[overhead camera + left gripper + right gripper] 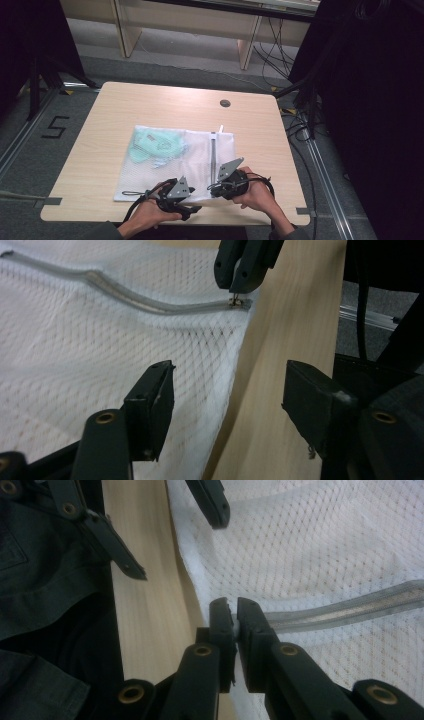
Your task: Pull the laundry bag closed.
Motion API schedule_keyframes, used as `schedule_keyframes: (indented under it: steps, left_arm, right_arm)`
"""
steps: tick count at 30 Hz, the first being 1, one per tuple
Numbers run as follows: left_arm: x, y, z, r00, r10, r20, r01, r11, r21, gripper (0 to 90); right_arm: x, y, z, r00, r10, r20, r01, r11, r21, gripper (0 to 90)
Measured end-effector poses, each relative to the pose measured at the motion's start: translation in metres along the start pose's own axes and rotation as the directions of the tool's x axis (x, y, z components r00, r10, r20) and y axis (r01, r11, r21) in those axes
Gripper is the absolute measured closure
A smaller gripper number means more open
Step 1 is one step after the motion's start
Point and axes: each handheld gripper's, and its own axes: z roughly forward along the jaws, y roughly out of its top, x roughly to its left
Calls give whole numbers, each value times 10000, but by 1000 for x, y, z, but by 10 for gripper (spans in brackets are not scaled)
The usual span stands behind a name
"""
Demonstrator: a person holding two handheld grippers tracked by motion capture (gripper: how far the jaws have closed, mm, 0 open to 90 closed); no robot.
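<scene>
White mesh laundry bag (165,162) of fine netting lies flat on the pale wooden table (100,130), near the person's edge, with pale green cloth (157,146) inside its left half. A grey zipper track (213,155) runs across the bag from the far edge towards the person, so its long axis points almost straight at the right hand.

The relation that matters is at the near end of this track. The right gripper (234,625) is there, and its two black jaws stand pressed together on the small metal zipper pull (239,301); in the left gripper view the pull is seen pinched at the tips of that gripper, just at the corner of the bag. From these jaws the track goes away over the mesh, slightly curved and lifted, which suggests that the cloth is loose under it.

The left gripper (227,410) is just beside, on the person's left, and its jaws stand wide apart and hold nothing. One jaw is above the mesh and the other above the bare wood, so the near edge of the bag passes between them.

I judge that the zipper must travel along the track away from the person, and the left gripper, being the nearer free one, is well placed to clamp the edge of the bag against the pull. Both hands are low at the table edge, forearms coming from below, grippers pointing toward each other.
</scene>
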Motion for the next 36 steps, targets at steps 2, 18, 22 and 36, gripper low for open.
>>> schedule_keyframes:
  steps: [2,18,22,36]
  left_arm:
    - [-1,2,2,10000,38,-21,-38,10000,-66,424]
    - [-9,9,28,9924,1149,-444,-1139,9932,253,643]
    - [-8,12,29,9884,1456,-441,-1442,9890,345,686]
    - [-13,12,32,9772,2098,-322,-2084,9771,430,864]
  right_arm:
    - [0,0,-1,9999,146,-82,-146,9999,-10,863]
    - [0,1,-1,10000,98,-6,-98,9999,-97,863]
    - [0,0,-2,9998,172,-61,-173,9998,-114,863]
    - [-2,-1,-1,9997,240,-88,-240,9997,-30,863]
